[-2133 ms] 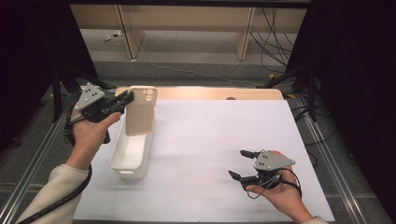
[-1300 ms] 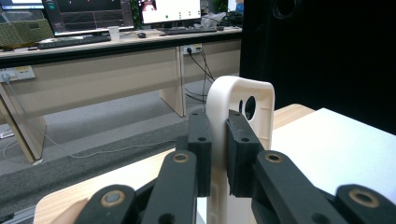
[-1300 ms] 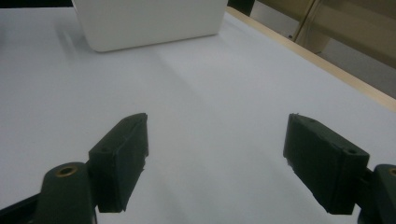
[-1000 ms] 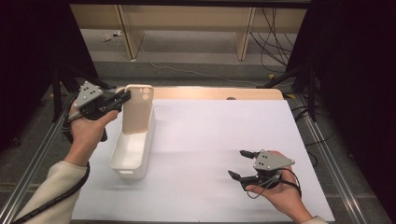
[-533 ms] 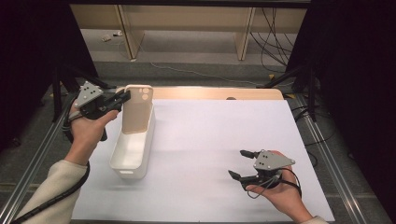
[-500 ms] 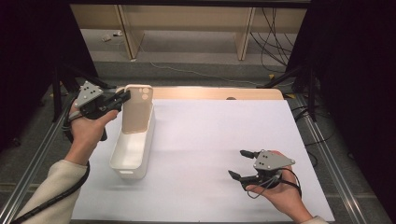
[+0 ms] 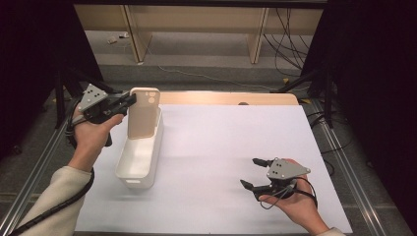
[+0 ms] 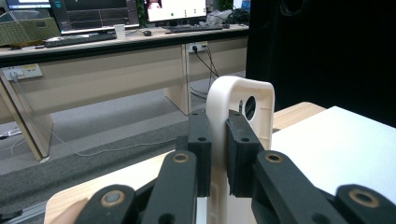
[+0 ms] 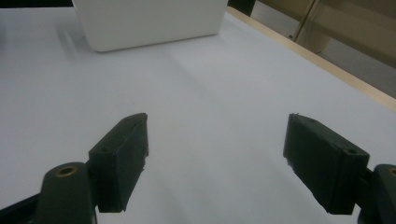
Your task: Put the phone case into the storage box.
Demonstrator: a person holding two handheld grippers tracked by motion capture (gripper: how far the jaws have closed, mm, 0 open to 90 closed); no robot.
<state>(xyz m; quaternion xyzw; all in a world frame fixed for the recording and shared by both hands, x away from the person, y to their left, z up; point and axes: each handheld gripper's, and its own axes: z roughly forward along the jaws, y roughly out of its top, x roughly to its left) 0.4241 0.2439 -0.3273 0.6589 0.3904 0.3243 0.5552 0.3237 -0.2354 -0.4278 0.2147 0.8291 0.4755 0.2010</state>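
A cream phone case (image 7: 143,114) stands upright over the far end of a white plastic bin (image 7: 129,169) at the table's left. My left gripper (image 7: 129,101) is shut on the case's left edge. In the left gripper view its black pads (image 8: 200,148) pinch the cream edge of the phone case (image 8: 252,102), whose camera hole faces right. My right gripper (image 7: 253,172) rests low near the table's front right, held in a hand, open with nothing between its fingers. The right gripper view has the right gripper (image 9: 215,163) wide over the white sheet, with the bin (image 9: 149,21) farther off.
A white sheet (image 7: 231,147) covers the wooden table (image 7: 226,98). Metal rails (image 7: 354,172) run along both sides. Beyond the table are desk legs, cables on the floor and dark curtains at left and right.
Two seconds ago the phone case leaned lower over the bin; my left gripper has since tipped it upright. Over the last second nothing has moved. The right gripper has stayed still.
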